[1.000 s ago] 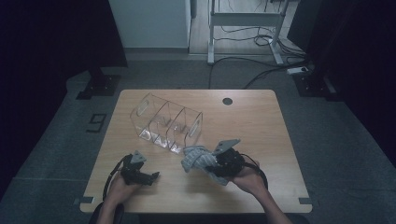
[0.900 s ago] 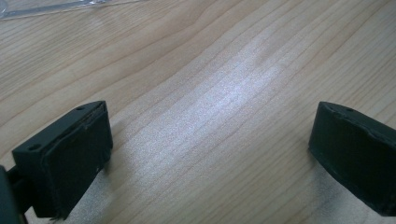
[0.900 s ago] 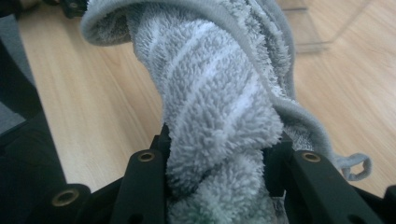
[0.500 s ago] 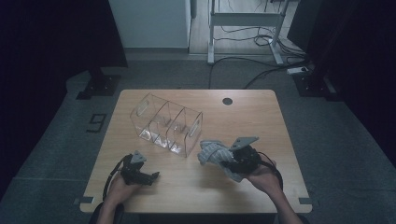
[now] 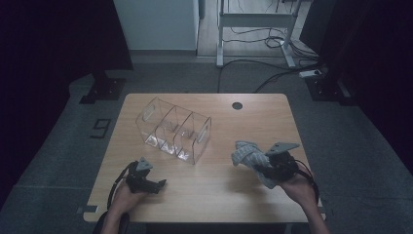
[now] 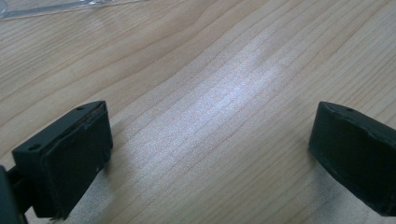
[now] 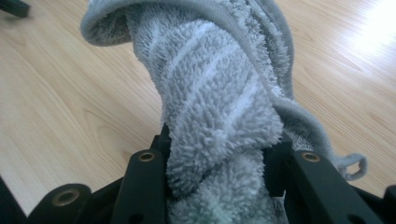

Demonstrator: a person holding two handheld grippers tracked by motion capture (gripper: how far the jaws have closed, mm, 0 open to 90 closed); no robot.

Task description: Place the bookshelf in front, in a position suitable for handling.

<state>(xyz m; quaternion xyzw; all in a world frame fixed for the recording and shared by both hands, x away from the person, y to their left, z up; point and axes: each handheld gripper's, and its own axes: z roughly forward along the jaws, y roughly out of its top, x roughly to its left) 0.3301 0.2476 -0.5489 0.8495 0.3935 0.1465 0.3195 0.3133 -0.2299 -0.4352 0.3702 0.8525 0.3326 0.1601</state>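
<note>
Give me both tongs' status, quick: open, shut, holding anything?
Left tongs: open, nothing between the jaws, over the table.
Right tongs: shut on the grey towel.

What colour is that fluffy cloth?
The cloth is grey with paler stripes, clearest in the right gripper view.

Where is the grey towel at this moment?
In the high view, the grey towel is bunched in the right gripper over the table's right side, right of the clear divided organizer.

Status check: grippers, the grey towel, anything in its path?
Right gripper shut on grey towel, above the table. Left gripper open, empty. Clear organizer sits left of the towel.
</note>
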